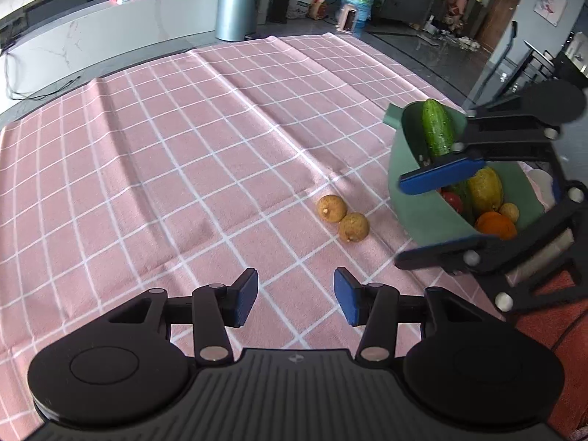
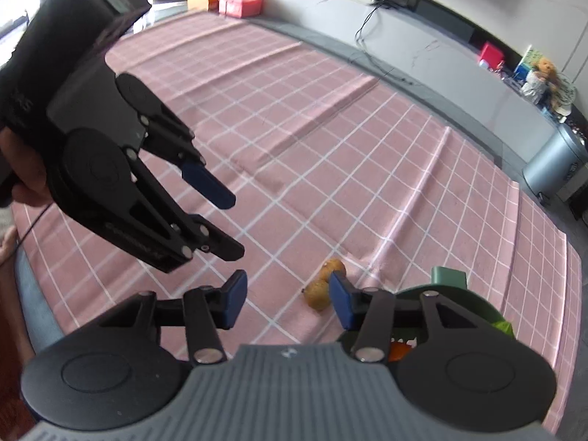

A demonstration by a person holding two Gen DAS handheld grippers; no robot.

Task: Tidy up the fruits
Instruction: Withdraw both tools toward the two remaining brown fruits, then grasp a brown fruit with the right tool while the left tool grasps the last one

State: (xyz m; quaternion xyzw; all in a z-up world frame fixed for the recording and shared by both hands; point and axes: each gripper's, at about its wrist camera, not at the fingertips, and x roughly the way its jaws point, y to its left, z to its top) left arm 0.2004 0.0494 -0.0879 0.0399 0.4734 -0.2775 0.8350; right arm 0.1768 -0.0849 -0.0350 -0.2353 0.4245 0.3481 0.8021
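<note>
Left wrist view: left gripper [image 1: 296,296] low in frame, black linkage arms with matte blue pads, jaws apart, nothing between them, bare cloth [image 1: 183,147] below; cloth pink with a white grid, soft, creased in long folds; two small round fruits [image 1: 343,218], tan and rough-skinned, touching each other, lying on the cloth ahead of the pads; green bowl [image 1: 422,213] to the right, smooth, with a spout-like lip at its far rim; inside, a bumpy green cucumber [image 1: 437,128] leaning upright, a yellow oval fruit [image 1: 485,189], an orange [image 1: 496,224], a red fruit [image 1: 452,200] and one more small tan fruit [image 1: 509,212]; right gripper [image 1: 422,217] over the bowl's near rim, one blue pad above, one dark finger below, jaws apart, gripping nothing visible; grey cylindrical bin [image 1: 239,7] and a water jug [image 1: 358,2] on the floor beyond.

Right wrist view: right gripper [image 2: 288,303] low in frame, blue pads apart, only cloth [image 2: 330,147] between them; the two tan fruits [image 2: 325,284] just beyond the right pad, partly hidden by it; bowl [image 2: 450,279] under the right linkage, mostly covered, a sliver of orange [image 2: 398,351] showing; left gripper [image 2: 235,224] at upper left, angled down, jaws apart and empty, held by a hand [image 2: 25,169] at the frame edge; long pale marble-patterned ledge [image 2: 404,36] behind the cloth.
</note>
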